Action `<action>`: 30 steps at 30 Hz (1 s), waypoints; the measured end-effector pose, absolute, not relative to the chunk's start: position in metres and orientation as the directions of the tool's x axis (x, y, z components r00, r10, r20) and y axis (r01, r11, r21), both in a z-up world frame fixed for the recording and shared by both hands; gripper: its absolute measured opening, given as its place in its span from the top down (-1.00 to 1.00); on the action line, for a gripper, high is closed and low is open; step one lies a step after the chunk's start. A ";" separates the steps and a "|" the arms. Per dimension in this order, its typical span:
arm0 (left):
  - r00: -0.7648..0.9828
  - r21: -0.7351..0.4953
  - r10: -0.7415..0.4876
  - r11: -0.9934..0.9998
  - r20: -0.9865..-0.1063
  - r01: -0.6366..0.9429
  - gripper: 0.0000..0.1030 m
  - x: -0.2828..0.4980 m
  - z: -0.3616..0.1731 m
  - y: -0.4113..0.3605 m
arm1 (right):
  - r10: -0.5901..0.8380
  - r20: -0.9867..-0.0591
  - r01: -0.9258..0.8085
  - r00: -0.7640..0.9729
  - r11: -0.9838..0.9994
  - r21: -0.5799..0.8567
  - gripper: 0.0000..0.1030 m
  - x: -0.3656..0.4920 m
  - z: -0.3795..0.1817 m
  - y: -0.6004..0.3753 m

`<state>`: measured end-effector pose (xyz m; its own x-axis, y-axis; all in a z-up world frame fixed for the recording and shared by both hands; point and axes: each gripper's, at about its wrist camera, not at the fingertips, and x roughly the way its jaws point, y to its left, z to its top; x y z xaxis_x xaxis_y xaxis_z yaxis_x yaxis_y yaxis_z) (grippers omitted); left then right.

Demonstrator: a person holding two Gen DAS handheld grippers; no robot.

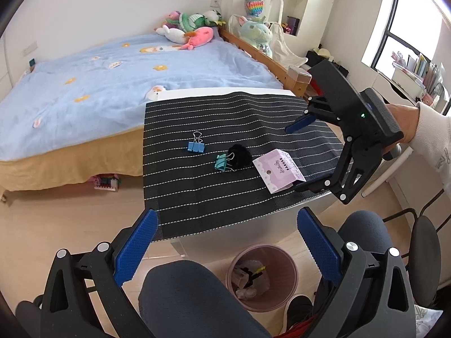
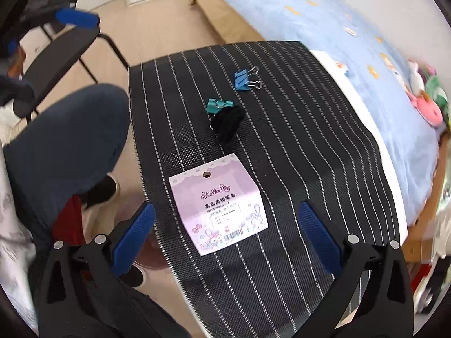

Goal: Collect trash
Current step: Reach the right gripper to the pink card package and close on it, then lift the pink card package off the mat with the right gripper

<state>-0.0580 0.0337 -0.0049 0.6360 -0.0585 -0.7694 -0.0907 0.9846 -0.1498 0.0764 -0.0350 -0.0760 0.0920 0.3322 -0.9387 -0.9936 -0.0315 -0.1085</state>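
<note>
A pink paper package card (image 2: 220,205) lies on the black striped mat (image 2: 296,140); it also shows in the left wrist view (image 1: 277,170). My right gripper (image 2: 225,236) is open, its fingers either side of the card's near end, just above the mat. In the left wrist view the right gripper (image 1: 296,157) hovers at the card's right edge. My left gripper (image 1: 225,248) is open and empty, held above the person's knees near the mat's front edge. A pink trash bin (image 1: 262,277) with wrappers inside stands on the floor under the table.
On the mat lie a blue binder clip (image 2: 243,79), a teal binder clip (image 2: 218,105) and a black fuzzy object (image 2: 227,125). A bed with a blue cover (image 1: 112,79) borders the table. A black chair (image 2: 59,50) stands on the floor.
</note>
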 end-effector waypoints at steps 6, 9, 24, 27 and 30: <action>0.629 -0.158 -0.050 0.980 -0.776 -0.118 -0.85 -0.059 -0.009 0.041 | 0.315 -0.944 -0.984 0.096 -0.111 -0.137 -0.93 0.075 -0.088 -0.025; 0.627 -0.162 -0.047 0.979 -0.778 -0.127 -0.85 -0.062 -0.010 0.043 | 0.309 -0.946 -0.981 0.093 -0.131 -0.140 -0.84 0.075 -0.091 -0.021; 0.633 -0.165 -0.057 0.980 -0.772 -0.113 -0.85 -0.058 -0.008 0.043 | 0.353 -0.932 -0.992 0.078 -0.070 -0.110 -0.29 0.074 -0.078 -0.033; 0.636 -0.154 -0.053 0.983 -0.769 -0.104 -0.85 -0.053 -0.005 0.043 | 0.390 -0.917 -0.996 0.084 -0.004 -0.093 -0.29 0.073 -0.066 -0.041; 0.641 -0.142 -0.047 0.985 -0.766 -0.097 -0.85 -0.048 -0.002 0.042 | 0.404 -0.909 -0.994 0.100 0.088 -0.070 -0.29 0.076 -0.056 -0.046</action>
<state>-0.0480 0.0425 -0.0016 0.6413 -0.0470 -0.7658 -0.0973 0.9851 -0.1420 0.0758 -0.0464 -0.0564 0.1004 0.4040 -0.9092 -0.9936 0.0884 -0.0704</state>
